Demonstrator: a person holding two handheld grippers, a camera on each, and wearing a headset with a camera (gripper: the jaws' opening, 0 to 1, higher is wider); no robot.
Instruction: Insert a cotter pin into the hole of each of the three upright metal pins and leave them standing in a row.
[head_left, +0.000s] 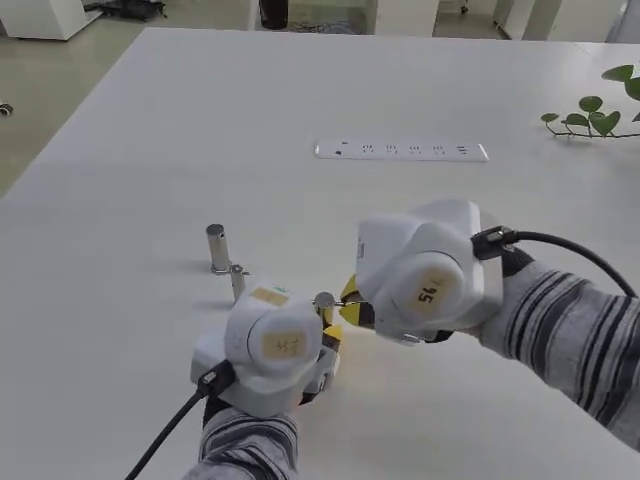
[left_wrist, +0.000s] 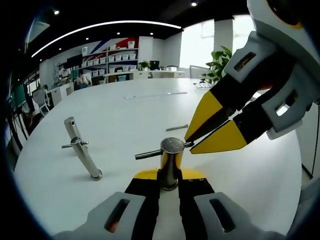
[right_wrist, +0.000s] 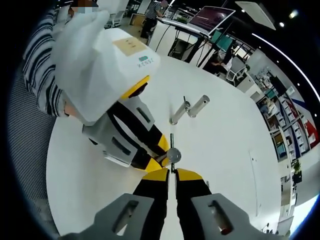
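The left gripper (left_wrist: 170, 176) is clamping its jaws on the lower part of an upright pin (left_wrist: 171, 159) at the bottom centre of the left gripper view; the right gripper (right_wrist: 172, 173), jaws almost shut, is pinching a cotter (right_wrist: 171, 142) at the bottom centre of its own view; the cotter is passing through the pin's head and sticking out on the other side; to the left a second pin (left_wrist: 80, 150) is standing with a second cotter (left_wrist: 74, 145) through it; a third pin (head_left: 217, 248) is standing just beyond it, left of centre in the head view; a loose cotter (left_wrist: 177, 128) is lying on the table (head_left: 150, 150); a power strip (head_left: 400, 151) is lying farther up; a plant (head_left: 598, 112) is showing at the upper right.
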